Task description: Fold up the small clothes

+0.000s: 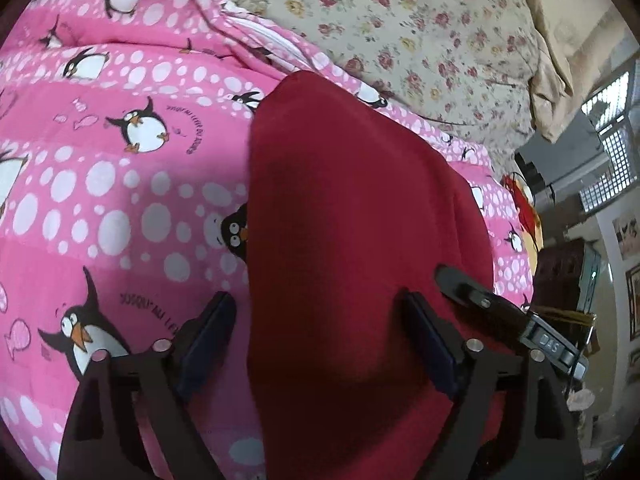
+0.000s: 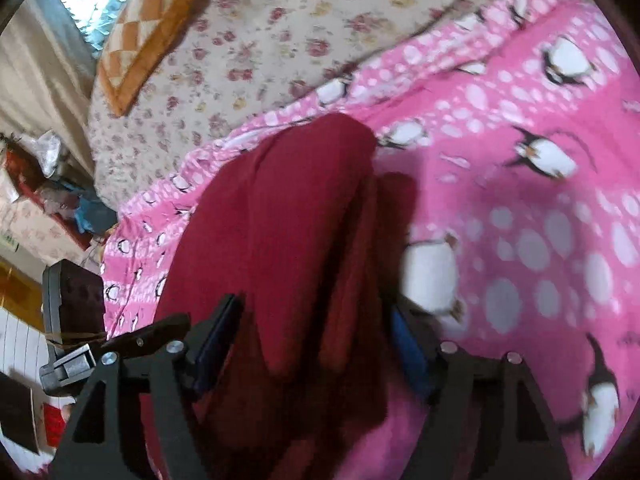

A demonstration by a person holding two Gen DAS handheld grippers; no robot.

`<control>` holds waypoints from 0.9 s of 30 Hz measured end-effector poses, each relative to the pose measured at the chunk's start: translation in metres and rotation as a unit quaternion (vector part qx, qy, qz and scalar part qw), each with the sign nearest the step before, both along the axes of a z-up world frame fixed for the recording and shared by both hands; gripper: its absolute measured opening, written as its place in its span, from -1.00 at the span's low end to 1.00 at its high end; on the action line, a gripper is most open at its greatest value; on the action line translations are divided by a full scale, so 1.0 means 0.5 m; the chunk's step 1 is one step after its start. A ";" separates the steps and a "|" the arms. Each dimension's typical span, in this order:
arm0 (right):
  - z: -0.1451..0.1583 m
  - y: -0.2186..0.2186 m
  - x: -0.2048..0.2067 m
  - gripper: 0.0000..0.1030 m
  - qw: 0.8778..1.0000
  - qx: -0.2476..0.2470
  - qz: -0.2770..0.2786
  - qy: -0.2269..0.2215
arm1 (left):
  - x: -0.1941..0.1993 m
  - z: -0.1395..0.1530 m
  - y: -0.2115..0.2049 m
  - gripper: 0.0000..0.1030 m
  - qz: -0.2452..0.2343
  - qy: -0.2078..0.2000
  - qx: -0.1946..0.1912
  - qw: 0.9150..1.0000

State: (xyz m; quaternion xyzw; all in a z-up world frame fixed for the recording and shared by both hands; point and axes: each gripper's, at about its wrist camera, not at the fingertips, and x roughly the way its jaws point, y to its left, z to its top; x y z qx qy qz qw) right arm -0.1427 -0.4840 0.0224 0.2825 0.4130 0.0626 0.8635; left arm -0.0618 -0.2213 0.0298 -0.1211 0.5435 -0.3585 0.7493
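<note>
While the dark red garment (image 1: 352,216) lies on the pink penguin quilt (image 1: 120,184) over the floral bed sheet (image 1: 420,28), the left tongs (image 1: 320,340) and right tongs (image 2: 316,344) stand wide apart, straddling the cloth without clamping it.

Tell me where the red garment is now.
The red garment lies on the pink penguin blanket, between the open fingers of both grippers, near the floral sheet.

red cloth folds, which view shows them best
Right wrist: the red cloth shows layered ridges running lengthwise, though slightly blurred. Left wrist shows the cloth sharper but as one smooth surface.
</note>
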 end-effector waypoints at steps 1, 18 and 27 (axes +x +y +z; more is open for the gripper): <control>0.005 0.008 0.005 0.21 1.000 -0.010 0.001 -0.002 | -0.002 0.004 0.000 -0.14 -0.008 -0.003 -0.008 1.000; 0.053 0.235 -0.080 0.00 0.994 -0.002 0.103 0.023 | -0.154 0.056 0.243 -0.29 0.062 0.029 0.068 0.995; 0.170 0.277 -0.193 0.11 0.985 -0.146 0.083 -0.032 | -0.182 0.104 0.275 -0.05 0.128 -0.065 0.084 0.986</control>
